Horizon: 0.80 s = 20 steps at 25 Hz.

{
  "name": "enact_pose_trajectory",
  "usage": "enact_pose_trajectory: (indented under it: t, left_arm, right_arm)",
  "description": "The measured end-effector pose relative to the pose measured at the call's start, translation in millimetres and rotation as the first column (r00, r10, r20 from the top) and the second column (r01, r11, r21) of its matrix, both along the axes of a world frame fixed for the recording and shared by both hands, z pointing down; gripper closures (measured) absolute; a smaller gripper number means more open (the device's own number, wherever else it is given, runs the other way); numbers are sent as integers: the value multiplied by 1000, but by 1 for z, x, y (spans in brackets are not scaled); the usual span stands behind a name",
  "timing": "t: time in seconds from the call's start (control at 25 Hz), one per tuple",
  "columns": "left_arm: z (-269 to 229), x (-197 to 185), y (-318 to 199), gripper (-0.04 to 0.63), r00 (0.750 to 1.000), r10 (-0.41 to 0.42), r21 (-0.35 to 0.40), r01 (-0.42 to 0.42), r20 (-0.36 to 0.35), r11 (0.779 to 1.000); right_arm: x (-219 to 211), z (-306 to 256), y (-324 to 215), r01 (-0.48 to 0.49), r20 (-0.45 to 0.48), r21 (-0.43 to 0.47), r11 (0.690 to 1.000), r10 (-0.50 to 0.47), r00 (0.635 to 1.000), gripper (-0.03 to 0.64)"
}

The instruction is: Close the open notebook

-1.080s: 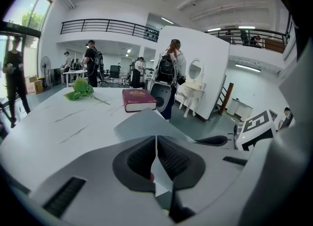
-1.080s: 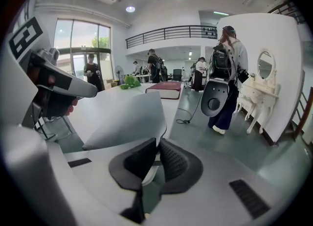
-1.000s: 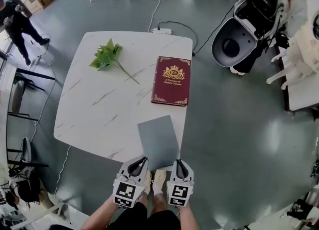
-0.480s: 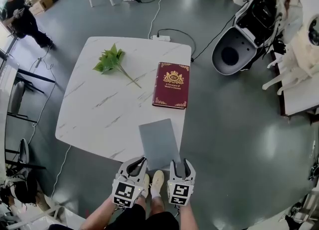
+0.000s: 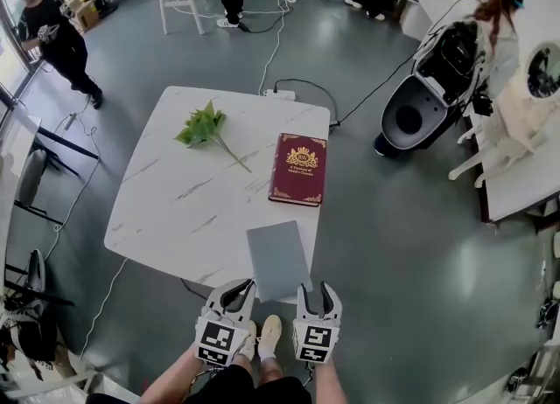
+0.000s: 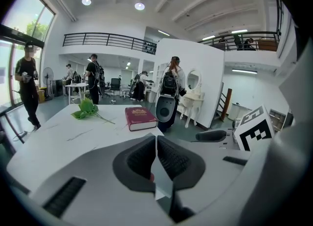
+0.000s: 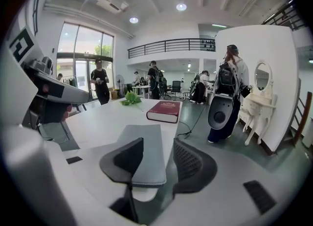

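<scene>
The notebook [image 5: 278, 260] is seen closed, with its plain grey cover up, lying flat at the near right corner of the white marble-patterned table [image 5: 175, 210]; its near end is set at the table's near edge. In the right gripper view the notebook [image 7: 145, 146] is shown running away from the camera, just past the jaws and lower than them, and it is touched by neither pad.

The right gripper [image 5: 316, 292] is held just near of the notebook's near right corner. Its jaws are spread to a moderate width and nothing is gripped by them. The left gripper [image 5: 236, 291] is held beside it, at the notebook's near left corner. In the left gripper view, the left gripper [image 6: 156, 144] is shown with its ribbed pads pressed together, and nothing can be made out between them. Both grippers are pointed towards the far side and tilted down.

Farther along the table's right side, well apart from the notebook, a dark red book [image 5: 298, 170] with gold ornament is laid flat. A green leafy sprig [image 5: 206, 127] is placed to its left, towards the far side. A power strip [image 5: 282, 93] is seen on the grey floor just beyond the table's far edge.
</scene>
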<state>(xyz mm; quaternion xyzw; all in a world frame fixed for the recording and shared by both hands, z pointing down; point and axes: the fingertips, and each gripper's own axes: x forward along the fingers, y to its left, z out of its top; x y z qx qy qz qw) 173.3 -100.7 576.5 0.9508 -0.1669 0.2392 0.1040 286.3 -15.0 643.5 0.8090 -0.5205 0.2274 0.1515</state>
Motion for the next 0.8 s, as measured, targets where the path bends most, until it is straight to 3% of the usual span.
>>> enact_pose_trajectory:
  t: [0.44,0.8]
  left_arm:
    - [-92,-22,-3,563,993,-52,103,63,-104,993]
    - [-162,-54,-9,563,976,-94,204,135,-198,970]
  right_arm:
    - [-12,-104,-7,53,-76,116,992,-44,996,426]
    - [-41,-175,-22,136,-140,223,965,-106,984,457]
